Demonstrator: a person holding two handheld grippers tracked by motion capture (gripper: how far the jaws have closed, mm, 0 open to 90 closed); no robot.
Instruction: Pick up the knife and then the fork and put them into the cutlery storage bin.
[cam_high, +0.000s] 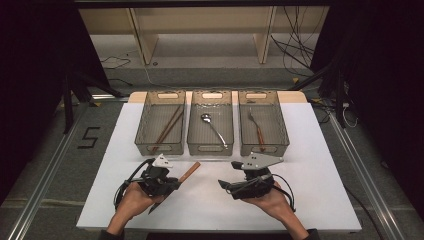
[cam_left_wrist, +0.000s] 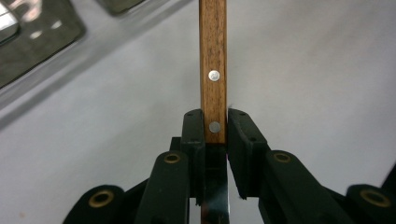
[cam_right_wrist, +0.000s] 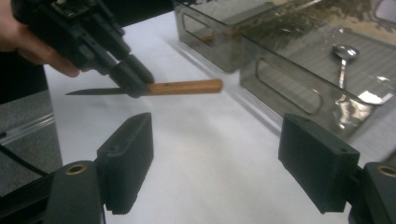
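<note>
A wooden-handled knife (cam_high: 176, 184) is held clear of the white table (cam_high: 320, 150) by the left gripper (cam_high: 161, 186), whose jaws are clamped narrowly on the handle close to where it meets the blade. The right gripper (cam_high: 249, 186) rests near the table with its jaws spread wide and nothing between them.

Risks, as judged: the grip lies near one end of the handle, so the knife could pivot or slide between the pads if it is swung quickly, and could drop onto the table. The blade tip points back toward the person's side, so a slip could bring it against the left hand (cam_high: 134, 202). Should the knife be meant for one of the three trays, its long handle could catch a tray rim.

Differences between views: in the left gripper view, two rivets are seen on the handle (cam_left_wrist: 213, 60), one sitting between the pads, with the polished blade (cam_left_wrist: 214, 205) below them. In the right gripper view the knife (cam_right_wrist: 154, 88) is seen side-on, roughly level, with its whole outline. In the high view the contents of the trays are laid out: chopsticks (cam_high: 167, 127) at left, spoon (cam_high: 212, 127) in the middle, fork (cam_high: 256, 127) at right.
</note>
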